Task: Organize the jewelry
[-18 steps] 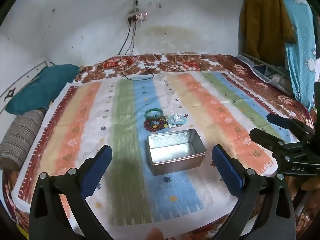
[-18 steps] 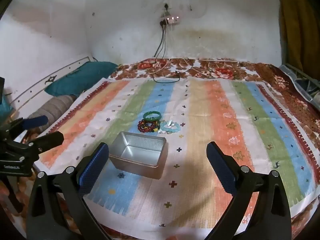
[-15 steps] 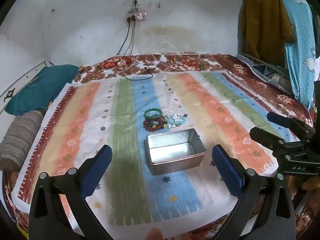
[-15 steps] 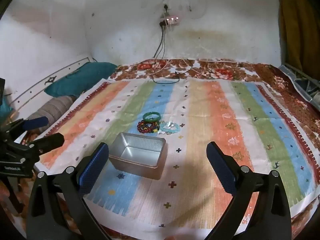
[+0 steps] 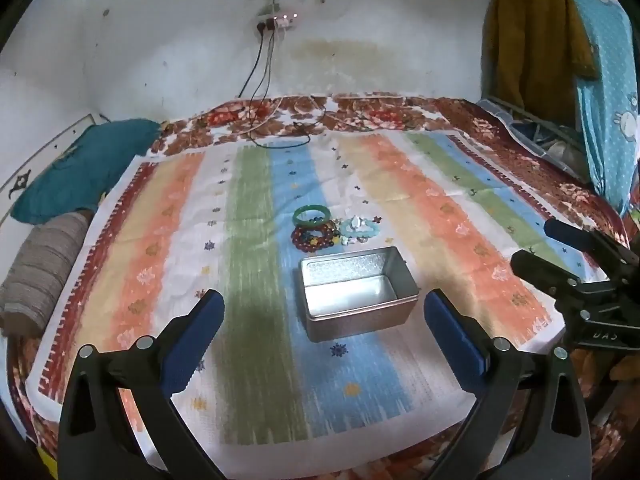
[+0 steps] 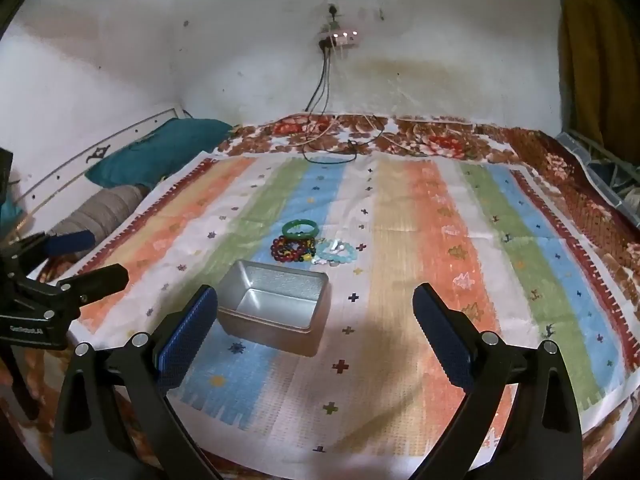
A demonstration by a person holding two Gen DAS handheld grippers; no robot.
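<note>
An open, empty silver tin box (image 5: 356, 294) (image 6: 276, 308) sits on a striped cloth. Just behind it lie a green bangle (image 5: 311, 214) (image 6: 300, 228), a dark red bead bracelet (image 5: 314, 237) (image 6: 290, 249) and a pale blue bead bracelet (image 5: 359, 227) (image 6: 337, 251). My left gripper (image 5: 324, 332) is open and empty, held above the cloth in front of the box. My right gripper (image 6: 316, 328) is open and empty, in front of the box and a little to its right. Each gripper shows at the edge of the other's view.
The striped cloth (image 5: 256, 240) covers a floral bedspread (image 5: 400, 108). A teal pillow (image 5: 80, 168) and a grey roll (image 5: 40, 268) lie at the left. Cables (image 5: 280, 128) run from a wall socket onto the far edge. Clothes (image 5: 560, 60) hang at the right.
</note>
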